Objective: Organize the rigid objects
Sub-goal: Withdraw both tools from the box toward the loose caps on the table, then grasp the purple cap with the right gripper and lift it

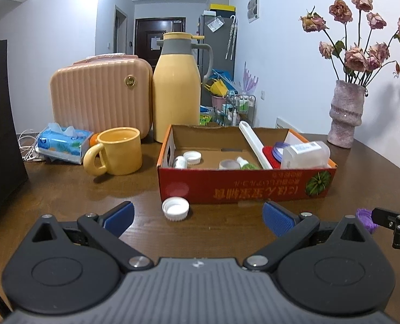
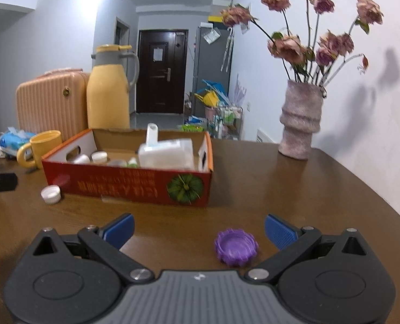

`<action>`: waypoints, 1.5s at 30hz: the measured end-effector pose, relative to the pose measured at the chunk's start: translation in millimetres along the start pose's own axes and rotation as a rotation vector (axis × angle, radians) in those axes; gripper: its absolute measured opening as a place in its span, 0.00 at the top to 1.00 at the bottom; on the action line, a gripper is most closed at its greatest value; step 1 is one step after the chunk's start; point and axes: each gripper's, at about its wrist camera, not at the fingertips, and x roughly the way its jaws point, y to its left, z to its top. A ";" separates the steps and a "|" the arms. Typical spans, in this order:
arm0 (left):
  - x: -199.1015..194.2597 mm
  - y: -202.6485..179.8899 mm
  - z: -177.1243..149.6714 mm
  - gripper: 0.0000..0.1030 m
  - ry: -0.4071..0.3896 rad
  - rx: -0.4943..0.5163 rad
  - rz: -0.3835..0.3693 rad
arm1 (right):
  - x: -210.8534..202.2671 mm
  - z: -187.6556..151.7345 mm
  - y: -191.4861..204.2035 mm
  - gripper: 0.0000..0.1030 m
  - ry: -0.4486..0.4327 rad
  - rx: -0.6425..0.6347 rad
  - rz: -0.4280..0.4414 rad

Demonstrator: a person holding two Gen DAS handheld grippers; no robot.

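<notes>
Left gripper [image 1: 198, 217] is sitting low over the brown table [image 1: 64, 194], level, pointing at the red cardboard box [image 1: 243, 186], jaws spread wide, gripping nothing. White cap [image 1: 175, 208] is lying open side up on the table between its blue pads [image 1: 120, 216], nearer the left one, touching the box front or just short of it, hard to tell. Box is holding small caps, a white bar and a clear container [image 1: 305, 154]. Right gripper [image 2: 199, 229] is also hovering low and level, jaws wide, empty. Purple cap [image 2: 236, 247] is resting on the table between its fingers, closer to the right pad [image 2: 279, 232], apart from both.
</notes>
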 end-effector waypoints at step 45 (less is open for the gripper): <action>79.1 21.8 -5.1 0.00 0.159 -0.047 0.095 | 84.7 -26.0 -59.9 0.48 0.117 0.164 -0.033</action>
